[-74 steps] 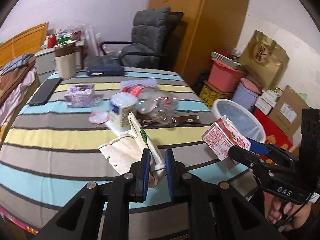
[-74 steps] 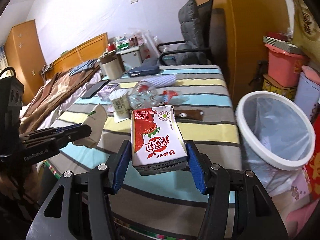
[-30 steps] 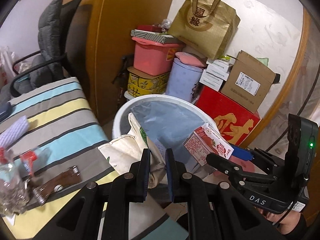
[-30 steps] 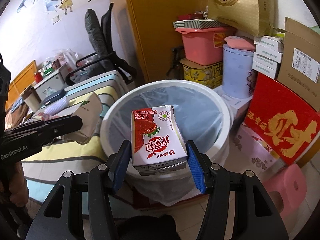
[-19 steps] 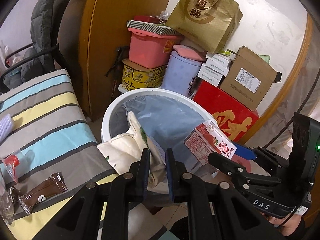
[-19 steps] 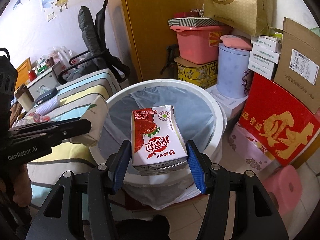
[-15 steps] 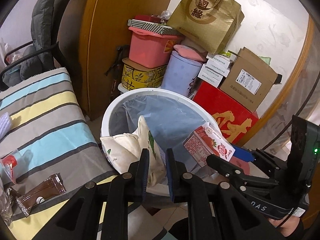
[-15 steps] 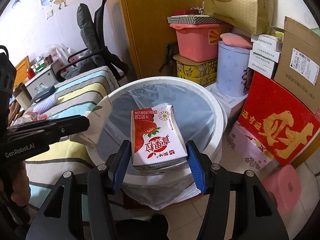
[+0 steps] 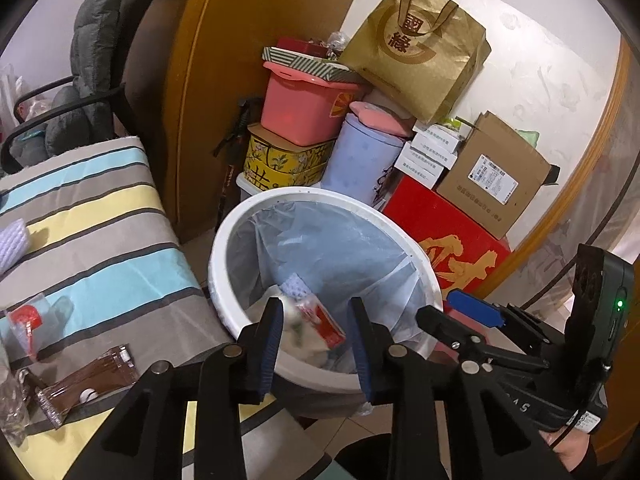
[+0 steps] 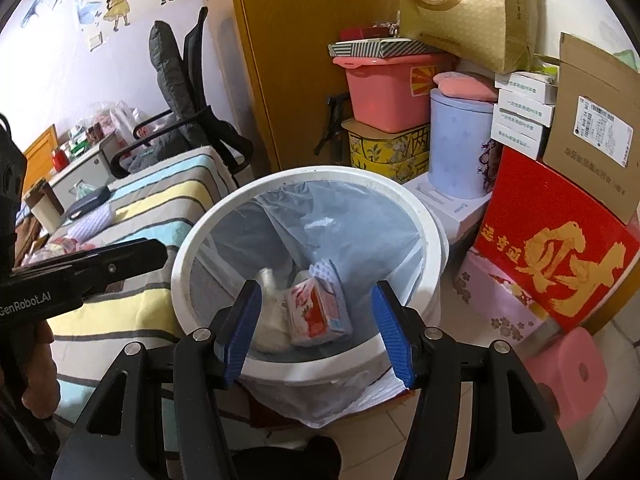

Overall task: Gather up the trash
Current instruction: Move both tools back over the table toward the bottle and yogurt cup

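Note:
A white trash bin (image 9: 224, 240) (image 10: 430, 240) lined with a clear bag stands on the floor beside the striped bed. A red strawberry milk carton (image 10: 318, 312) (image 9: 326, 322) and a cream paper bag (image 10: 270, 326) (image 9: 290, 324) lie inside it, blurred. My left gripper (image 9: 316, 344) is open and empty above the bin's near rim. My right gripper (image 10: 316, 332) is open and empty above the bin too, to the right of the left one (image 9: 452, 312).
On the striped bed (image 9: 100, 248) lie a brown wrapper (image 9: 86, 386), a red-capped clear wrapper (image 9: 28, 320) and a crumpled plastic bottle (image 9: 10, 400). Boxes, a pink tub (image 9: 308, 108) and a red box (image 9: 448, 232) stand behind the bin. A pink stool (image 10: 568, 372) stands at right.
Both grippers have opened. The paper bag has dropped from the left gripper and the milk carton from the right into the bin.

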A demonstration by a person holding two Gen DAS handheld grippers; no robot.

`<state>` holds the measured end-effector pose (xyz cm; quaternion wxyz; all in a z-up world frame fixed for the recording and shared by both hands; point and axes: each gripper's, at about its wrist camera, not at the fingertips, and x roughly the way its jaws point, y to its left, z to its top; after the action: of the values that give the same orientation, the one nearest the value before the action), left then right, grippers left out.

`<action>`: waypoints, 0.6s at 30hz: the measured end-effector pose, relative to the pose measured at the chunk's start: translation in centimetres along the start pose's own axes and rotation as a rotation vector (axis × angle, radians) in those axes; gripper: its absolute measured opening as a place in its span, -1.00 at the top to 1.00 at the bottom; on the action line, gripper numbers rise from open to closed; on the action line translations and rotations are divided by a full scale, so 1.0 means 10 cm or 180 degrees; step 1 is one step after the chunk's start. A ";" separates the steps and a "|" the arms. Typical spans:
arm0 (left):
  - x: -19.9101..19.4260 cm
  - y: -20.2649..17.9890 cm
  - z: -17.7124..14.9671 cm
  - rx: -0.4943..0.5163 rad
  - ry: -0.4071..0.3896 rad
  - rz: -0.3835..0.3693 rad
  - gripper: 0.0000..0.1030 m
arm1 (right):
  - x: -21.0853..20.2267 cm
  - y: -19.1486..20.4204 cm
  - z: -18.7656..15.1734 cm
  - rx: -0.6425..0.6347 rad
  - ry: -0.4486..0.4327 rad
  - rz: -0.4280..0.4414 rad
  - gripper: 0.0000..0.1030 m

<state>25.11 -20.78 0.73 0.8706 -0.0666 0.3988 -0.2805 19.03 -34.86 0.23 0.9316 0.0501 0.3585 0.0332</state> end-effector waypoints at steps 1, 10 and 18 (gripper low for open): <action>-0.03 0.01 -0.01 -0.0013 -0.0004 0.0005 0.36 | -0.02 0.01 0.00 0.0010 -0.0016 0.0017 -0.15; -0.44 0.06 -0.19 -0.0028 -0.0127 0.0156 0.36 | -0.21 0.21 -0.02 -0.0035 -0.0147 0.0214 -0.27; -0.88 0.14 -0.41 -0.0110 -0.0255 0.0325 0.36 | -0.40 0.51 -0.10 -0.0236 -0.0177 0.0403 -0.27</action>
<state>18.10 -14.42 3.34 0.8977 -0.0724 0.3713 -0.2259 15.27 -30.16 2.75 0.9384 0.0391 0.3272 0.1039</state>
